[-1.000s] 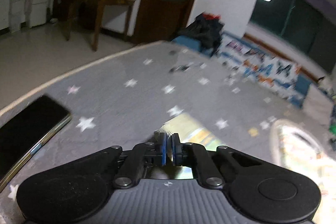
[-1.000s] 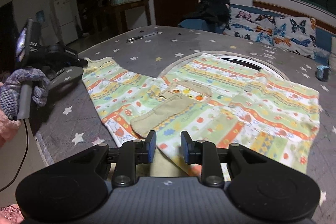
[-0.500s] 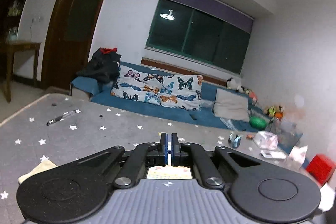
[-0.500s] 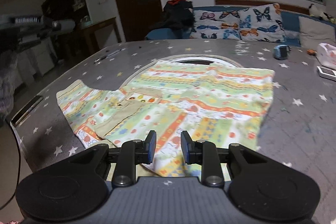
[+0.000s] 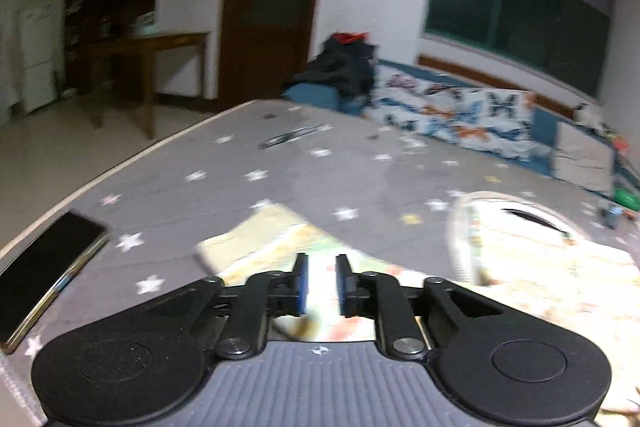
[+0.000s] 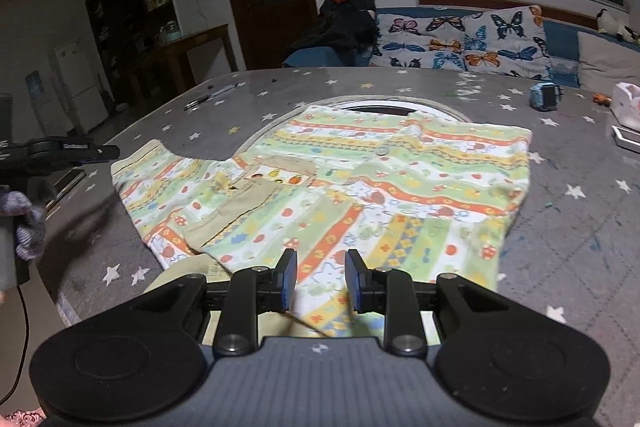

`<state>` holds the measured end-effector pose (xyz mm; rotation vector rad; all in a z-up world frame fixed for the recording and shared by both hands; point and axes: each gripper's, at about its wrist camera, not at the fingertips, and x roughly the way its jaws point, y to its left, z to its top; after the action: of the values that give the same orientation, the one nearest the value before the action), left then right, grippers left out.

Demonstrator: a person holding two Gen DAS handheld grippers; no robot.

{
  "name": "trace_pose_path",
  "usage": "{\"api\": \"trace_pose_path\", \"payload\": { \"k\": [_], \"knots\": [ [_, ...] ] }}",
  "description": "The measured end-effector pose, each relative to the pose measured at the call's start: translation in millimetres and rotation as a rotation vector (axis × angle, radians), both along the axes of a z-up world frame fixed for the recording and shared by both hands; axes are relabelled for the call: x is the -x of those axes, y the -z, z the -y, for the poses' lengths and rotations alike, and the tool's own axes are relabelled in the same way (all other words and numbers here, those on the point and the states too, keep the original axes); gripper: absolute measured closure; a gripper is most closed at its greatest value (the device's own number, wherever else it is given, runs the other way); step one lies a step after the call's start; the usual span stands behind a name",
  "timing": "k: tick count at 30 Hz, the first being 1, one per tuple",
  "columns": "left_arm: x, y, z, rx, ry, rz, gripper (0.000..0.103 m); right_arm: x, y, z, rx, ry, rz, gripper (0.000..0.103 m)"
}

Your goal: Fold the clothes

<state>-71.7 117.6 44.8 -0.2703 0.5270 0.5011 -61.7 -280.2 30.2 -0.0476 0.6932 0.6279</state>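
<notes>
- Left wrist view: the left gripper (image 5: 319, 283) is opening its jaws, with nothing pinched between them. The bright patterned shirt (image 5: 280, 239) lies blurry just under it on the grey star cloth (image 5: 360, 171). A dark phone (image 5: 44, 263) lies near the table's left edge.
- Right wrist view: the right gripper (image 6: 321, 281) has its jaws apart, holding nothing, over the near edge of the shirt (image 6: 360, 187), which lies spread flat.

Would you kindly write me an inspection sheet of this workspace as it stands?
Surface: grey star-print cover, mostly bare.
Job's things: patterned garment spread flat, partly folded.
Clutter: phone at the edge; pen; blue watch; white items at the right edge.
Grippers: left gripper opening, nothing pinched; right gripper open above the hem.
Cables: black cable hanging at the left.
Surroundings: butterfly cushions, door, wooden table.
</notes>
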Motion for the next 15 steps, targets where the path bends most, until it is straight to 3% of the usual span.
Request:
{"api": "trace_pose_path", "payload": {
  "k": [7,15],
  "knots": [
    [-11,23,-47,-0.004,-0.155,-0.047,0.068,3,-4,-13,0.023,-0.023,0.016,0.069],
    [-19,37,-71,0.080,-0.171,-0.051,0.072,4,-7,-16,0.033,-0.024,0.018,0.069]
  ]
}}
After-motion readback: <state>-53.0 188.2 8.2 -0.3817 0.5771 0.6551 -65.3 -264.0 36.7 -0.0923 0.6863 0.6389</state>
